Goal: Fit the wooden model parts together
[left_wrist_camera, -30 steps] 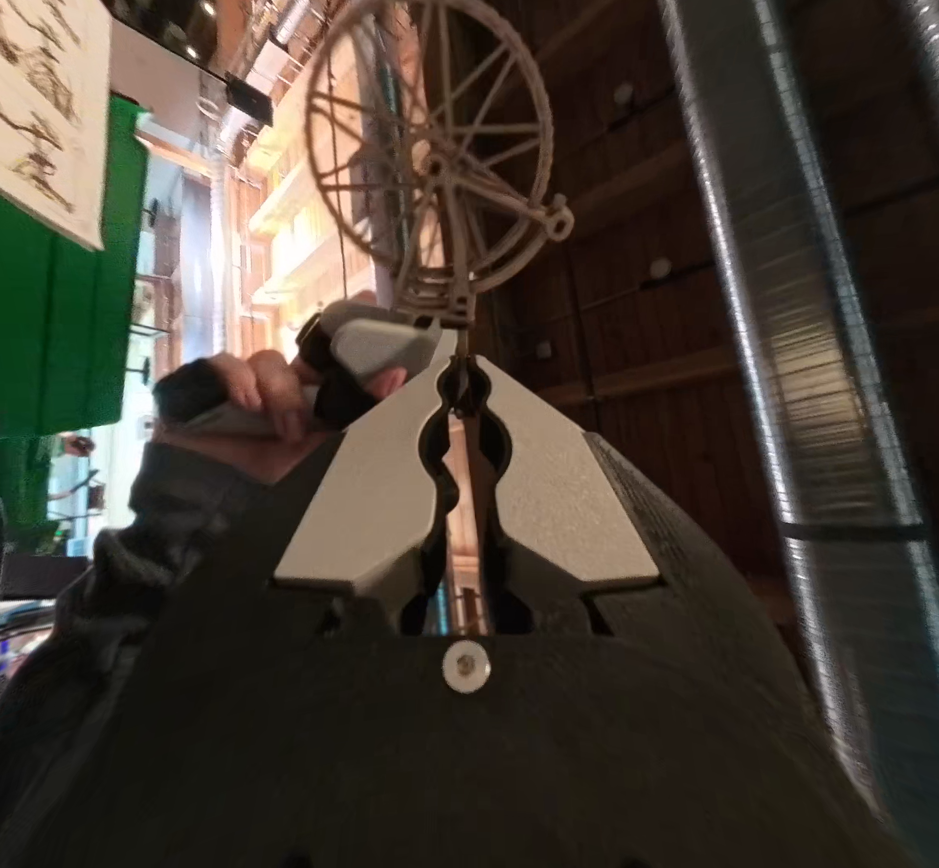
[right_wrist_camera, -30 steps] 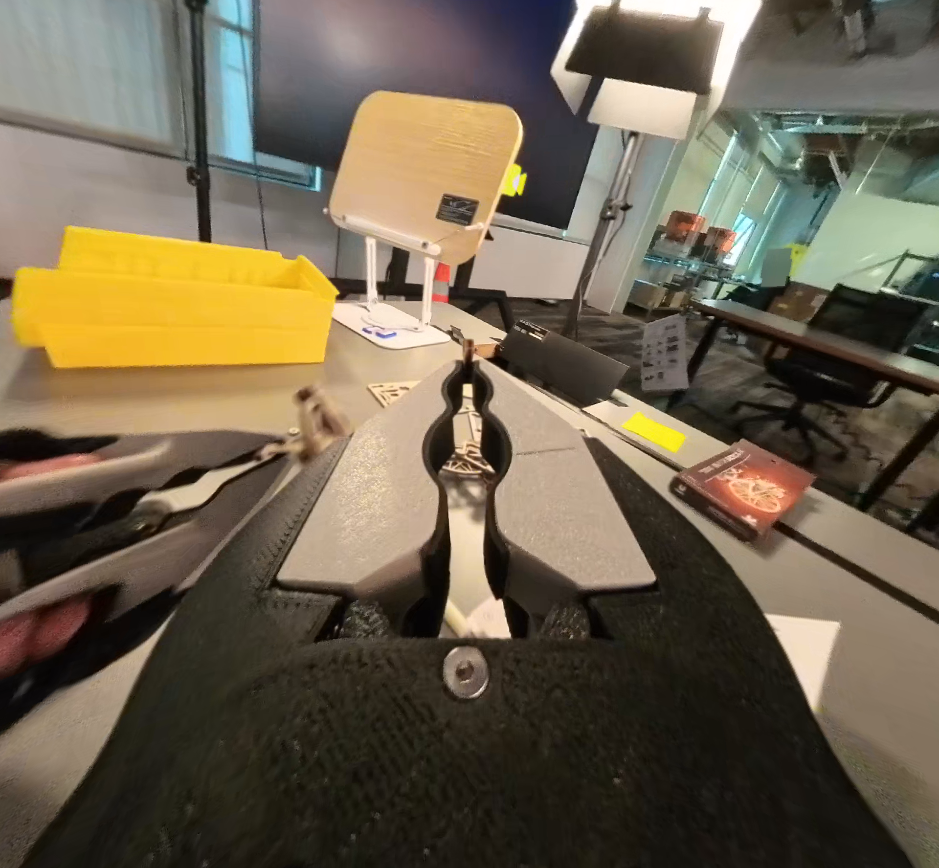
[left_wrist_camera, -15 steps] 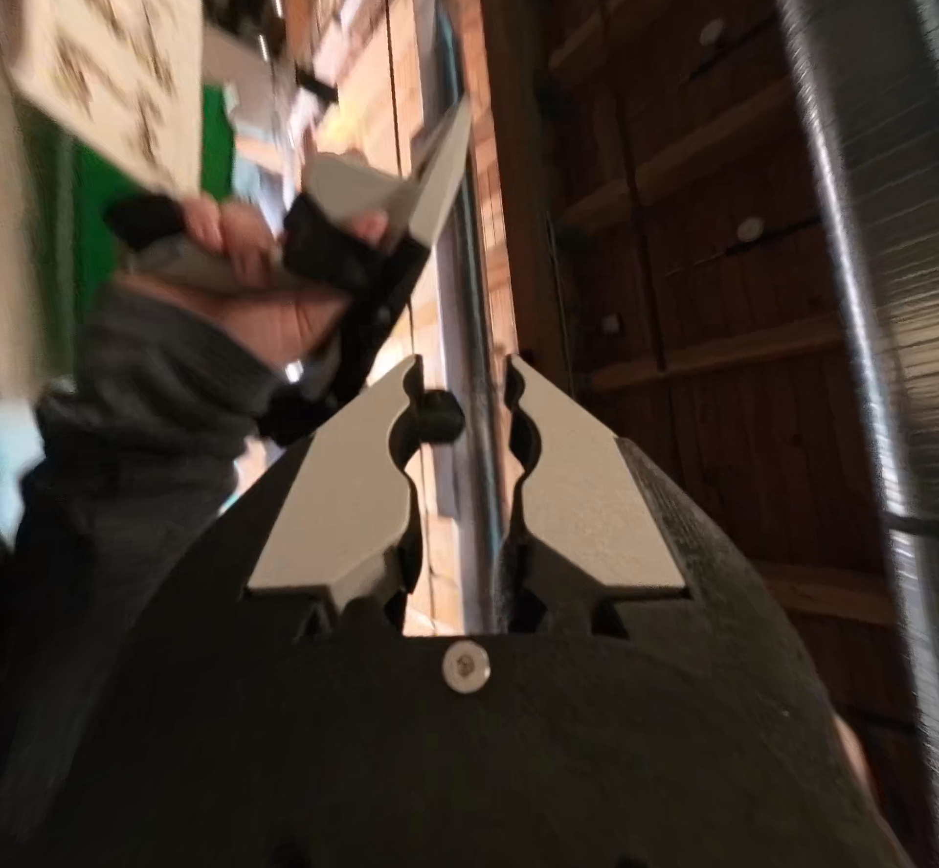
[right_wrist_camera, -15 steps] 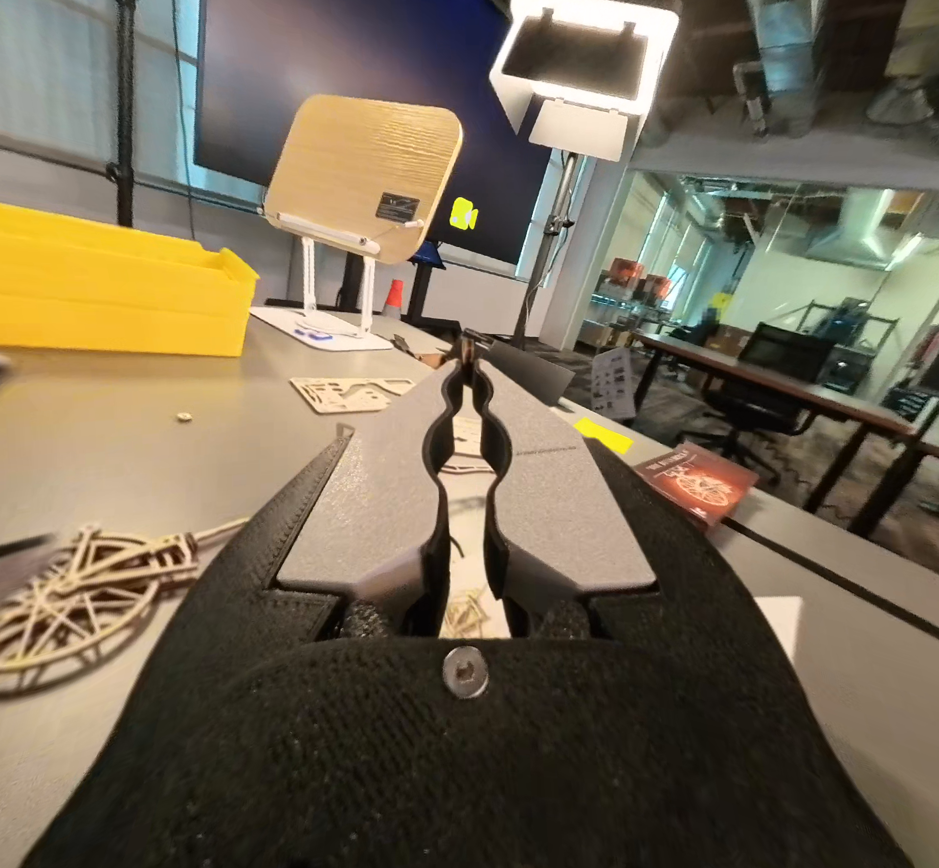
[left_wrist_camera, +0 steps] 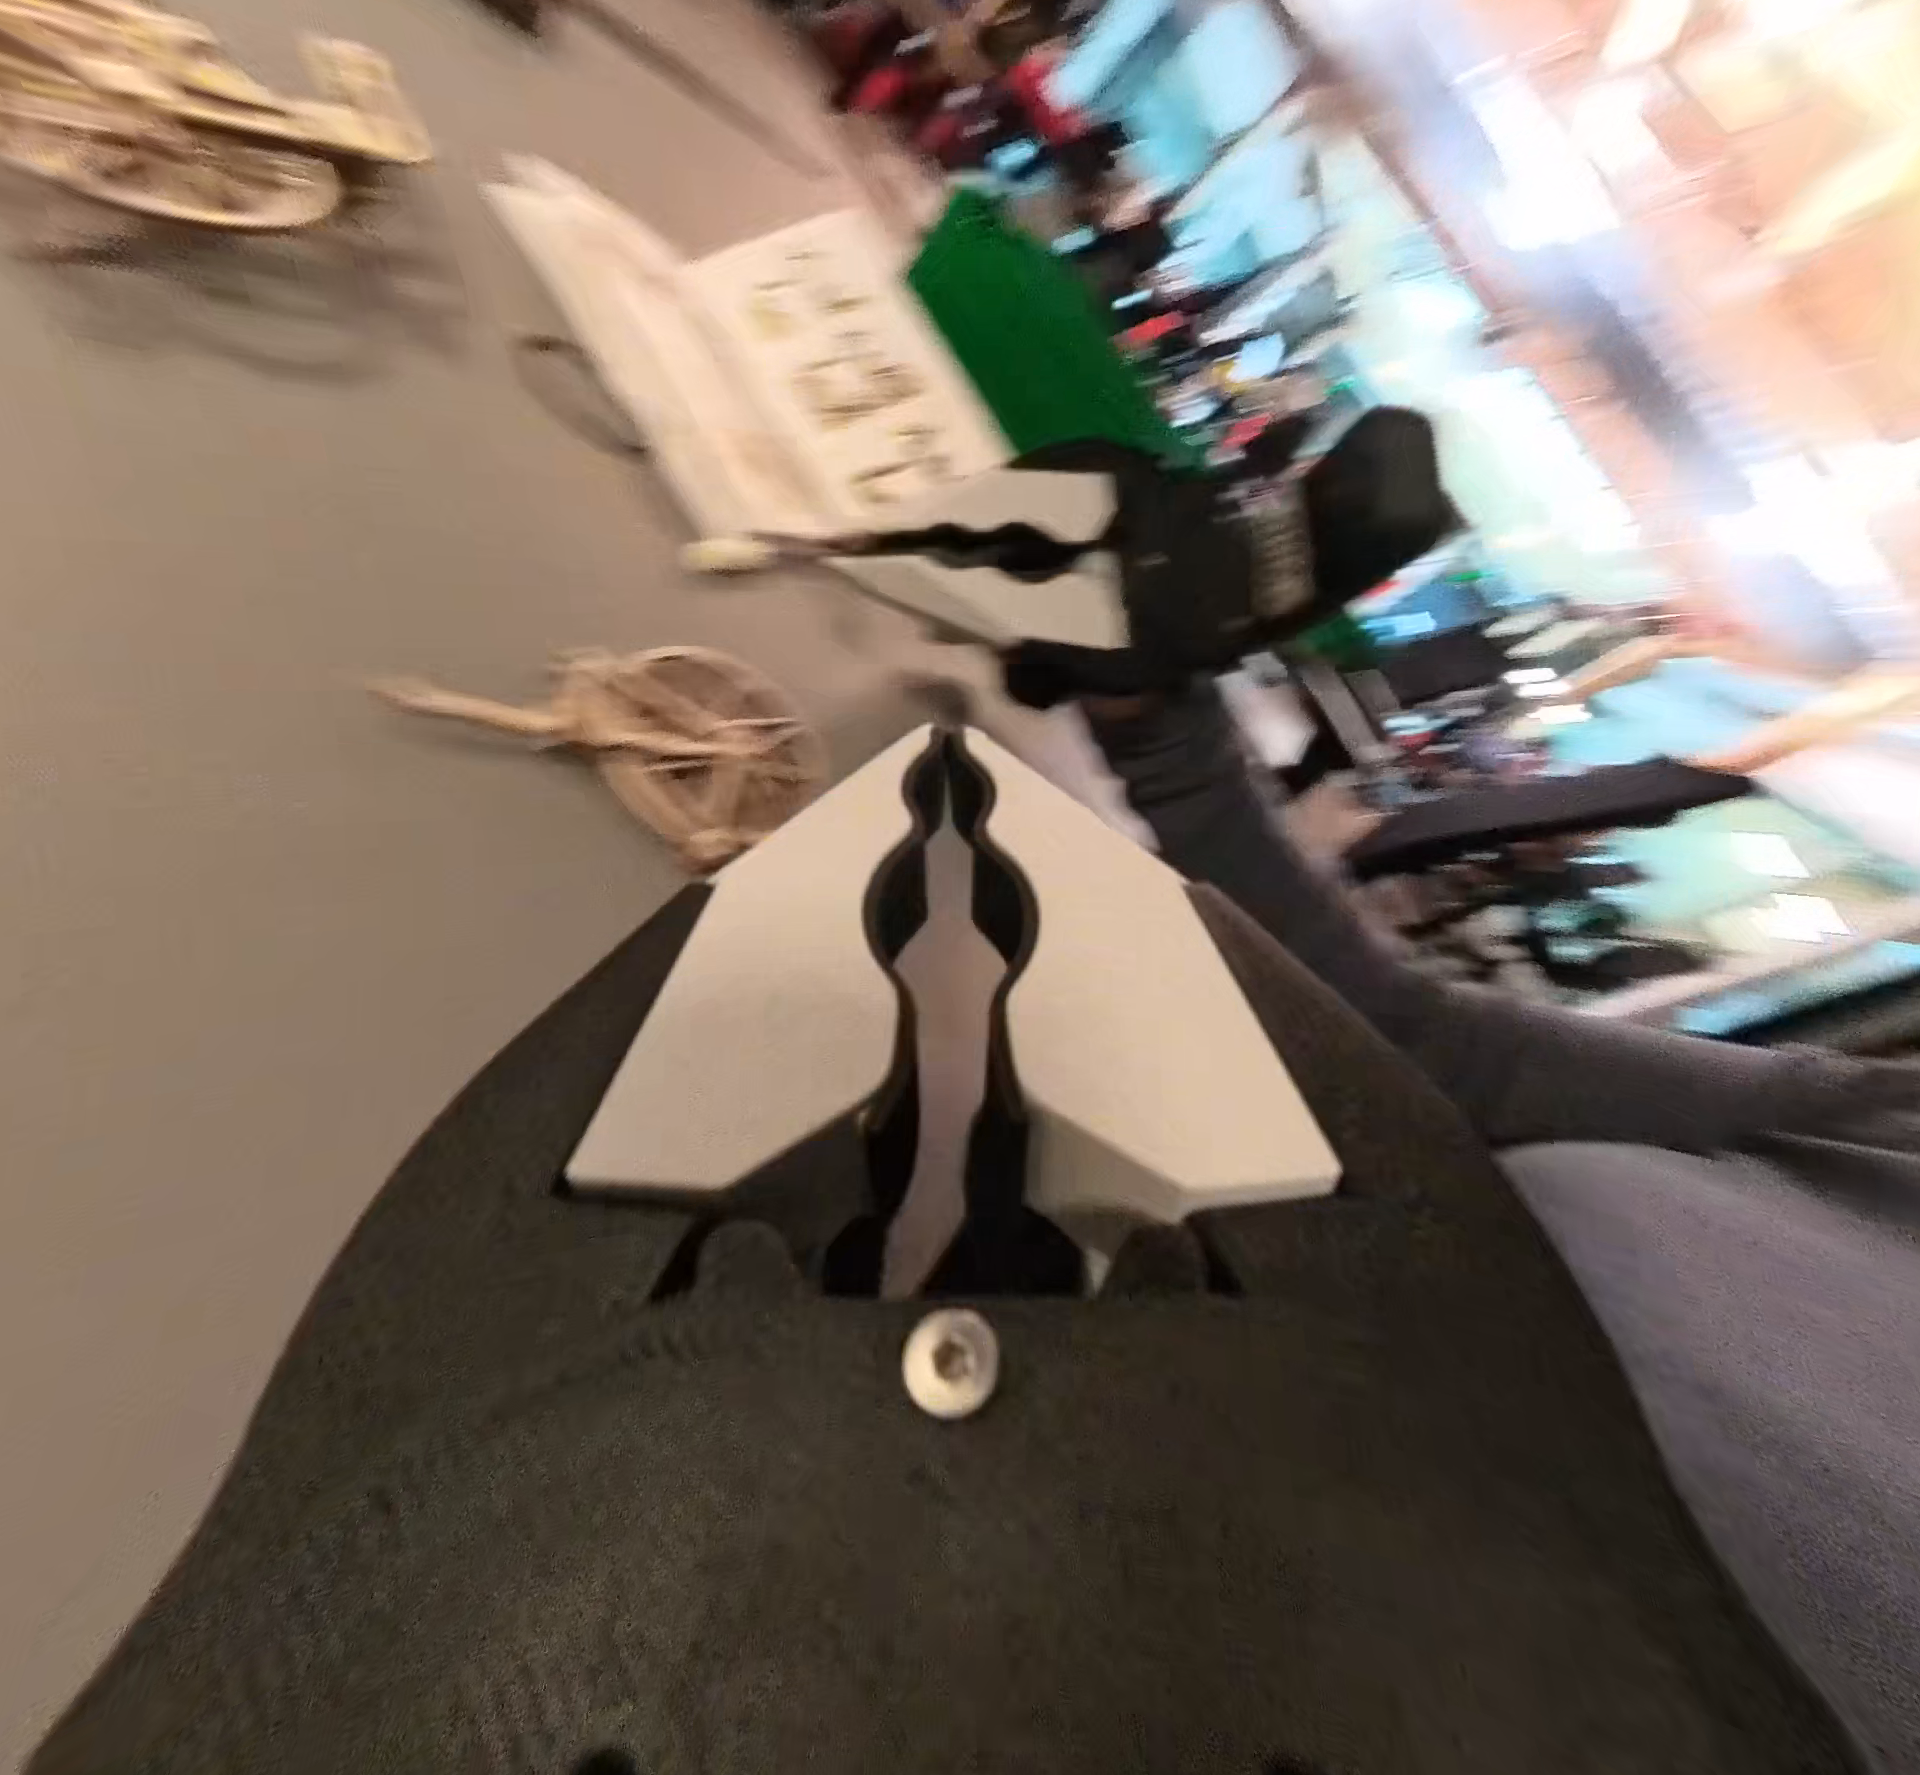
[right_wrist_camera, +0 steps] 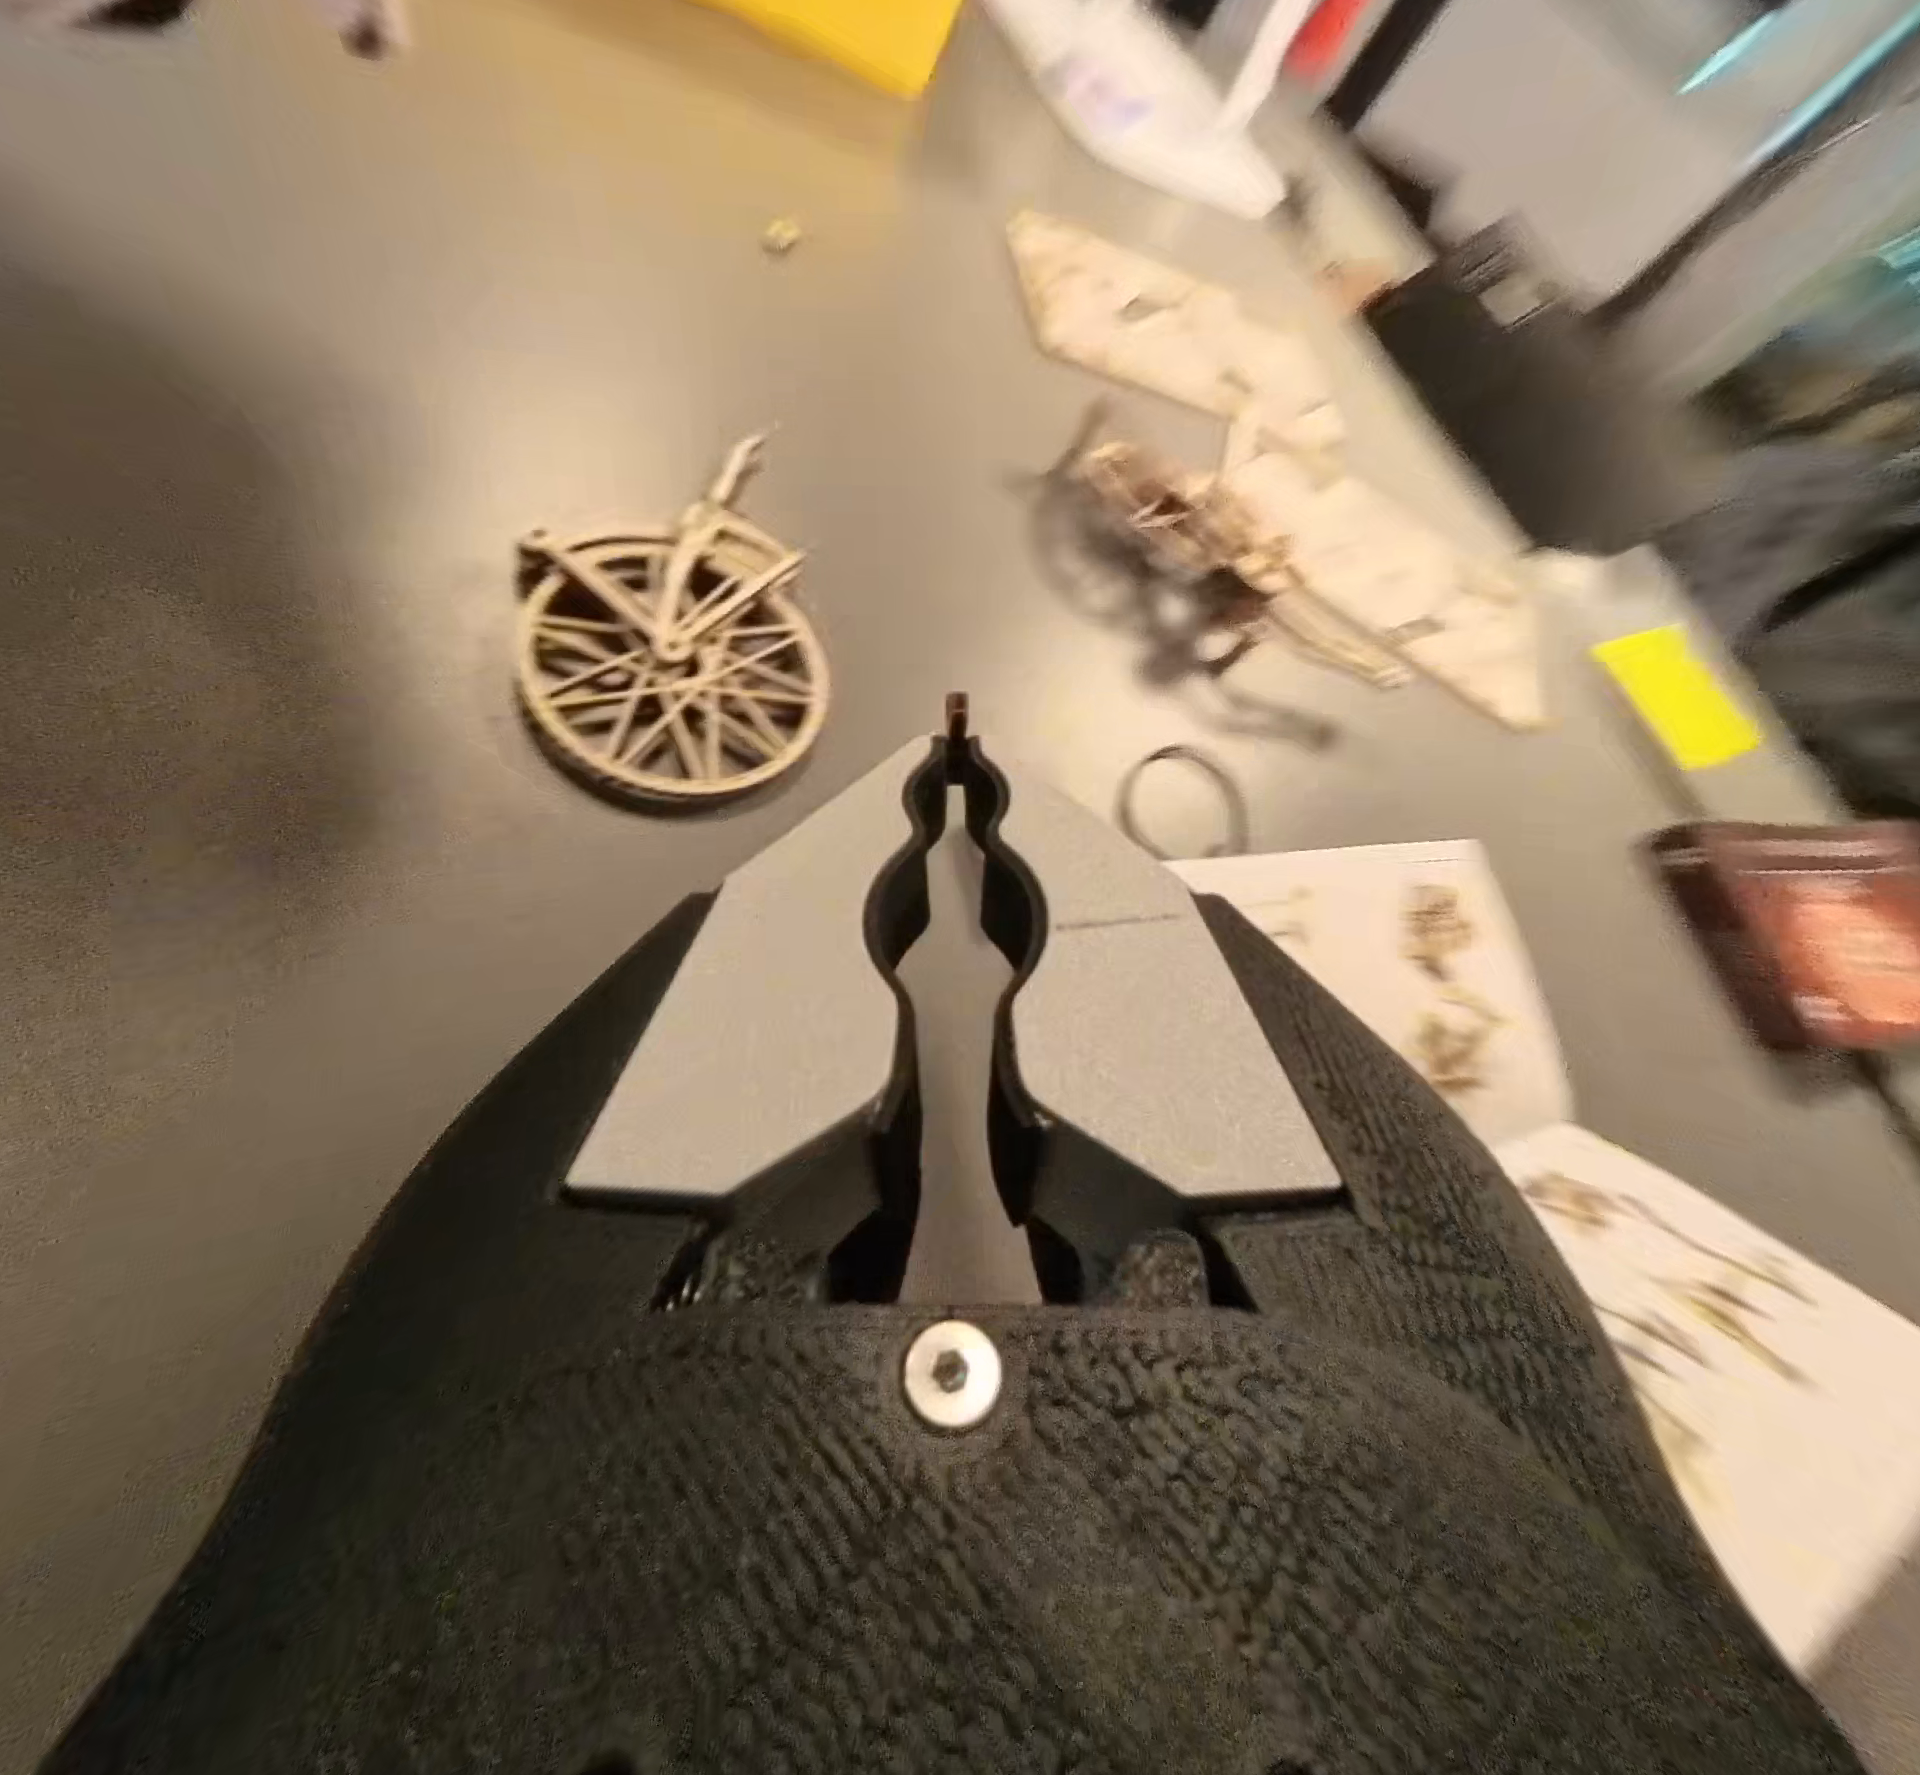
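Spoked wooden wheel with fork lies flat on table.

The wooden wheel assembly, which a second ago was held up in the air by the left gripper, has been released and now lies flat on the grey table, just beyond the tips of both grippers. The left gripper's jaws, spread apart half a second ago, have been brought together again with nothing seen between them. Both views have been swung down from the ceiling and room toward the table, with heavy motion blur. The right gripper has been moved near the wheel assembly, and a small dark piece is pinched at its tips as before.
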`<action>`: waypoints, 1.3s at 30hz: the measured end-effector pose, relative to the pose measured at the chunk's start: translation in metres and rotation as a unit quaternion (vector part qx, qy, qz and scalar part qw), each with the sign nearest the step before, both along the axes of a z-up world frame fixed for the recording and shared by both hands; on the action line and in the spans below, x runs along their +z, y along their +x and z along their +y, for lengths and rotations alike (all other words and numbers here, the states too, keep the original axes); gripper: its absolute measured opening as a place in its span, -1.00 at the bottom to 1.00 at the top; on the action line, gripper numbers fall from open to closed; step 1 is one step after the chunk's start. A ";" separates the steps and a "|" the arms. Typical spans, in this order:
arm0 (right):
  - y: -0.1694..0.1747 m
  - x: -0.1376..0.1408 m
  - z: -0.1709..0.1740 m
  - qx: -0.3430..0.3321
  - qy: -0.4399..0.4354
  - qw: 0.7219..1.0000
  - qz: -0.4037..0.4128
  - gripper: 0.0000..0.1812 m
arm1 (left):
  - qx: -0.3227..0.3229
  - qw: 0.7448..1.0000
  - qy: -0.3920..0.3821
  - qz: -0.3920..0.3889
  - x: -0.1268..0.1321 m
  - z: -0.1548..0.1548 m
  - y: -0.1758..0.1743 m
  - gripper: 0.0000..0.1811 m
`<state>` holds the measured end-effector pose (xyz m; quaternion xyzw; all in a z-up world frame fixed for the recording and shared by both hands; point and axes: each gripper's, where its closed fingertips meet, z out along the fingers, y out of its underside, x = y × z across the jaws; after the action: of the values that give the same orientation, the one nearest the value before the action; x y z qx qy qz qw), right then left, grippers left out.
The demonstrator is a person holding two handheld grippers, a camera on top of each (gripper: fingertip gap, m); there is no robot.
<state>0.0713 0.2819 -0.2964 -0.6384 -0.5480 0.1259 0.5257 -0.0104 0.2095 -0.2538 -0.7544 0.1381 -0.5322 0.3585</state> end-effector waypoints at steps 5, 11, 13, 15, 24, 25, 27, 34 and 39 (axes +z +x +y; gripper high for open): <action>-0.019 -0.042 -0.004 0.027 -0.124 0.988 -0.090 -1.00 | 0.002 0.992 -0.058 0.109 -0.036 0.007 -0.019 -0.82; -0.046 -0.041 -0.056 0.159 -0.191 0.966 -0.072 -1.00 | 0.017 0.985 -0.033 0.170 -0.052 0.005 -0.011 -0.24; -0.048 -0.035 -0.059 0.175 -0.166 0.969 -0.056 -1.00 | 0.016 0.981 -0.012 0.193 -0.055 0.009 -0.011 -0.20; -0.043 -0.022 -0.050 0.167 -0.140 0.976 -0.012 -1.00 | 0.004 0.975 -0.002 0.222 -0.059 0.011 -0.012 -0.21; -0.020 0.002 -0.010 0.078 -0.020 0.996 0.044 -1.00 | -0.006 0.909 0.032 0.415 -0.092 0.004 -0.004 0.46; -0.020 -0.001 -0.009 0.075 -0.003 0.997 0.026 -1.00 | -0.004 0.902 0.040 0.430 -0.095 0.005 -0.003 0.44; -0.021 -0.007 -0.008 0.070 0.034 0.997 -0.009 -1.00 | -0.003 0.893 0.050 0.447 -0.096 0.006 -0.003 0.35; -0.032 -0.013 -0.007 0.064 0.163 0.981 -0.089 -1.00 | -0.040 0.948 0.033 0.314 -0.067 0.013 0.005 -0.15; -0.035 -0.016 -0.005 0.065 0.241 0.960 -0.126 -1.00 | -0.049 0.985 -0.025 0.165 -0.036 0.061 -0.011 -0.54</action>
<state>0.0360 0.2766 -0.3124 -0.4665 -0.6641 -0.0574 0.5814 -0.0219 0.2703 -0.2902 -0.8328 0.2190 -0.4205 0.2856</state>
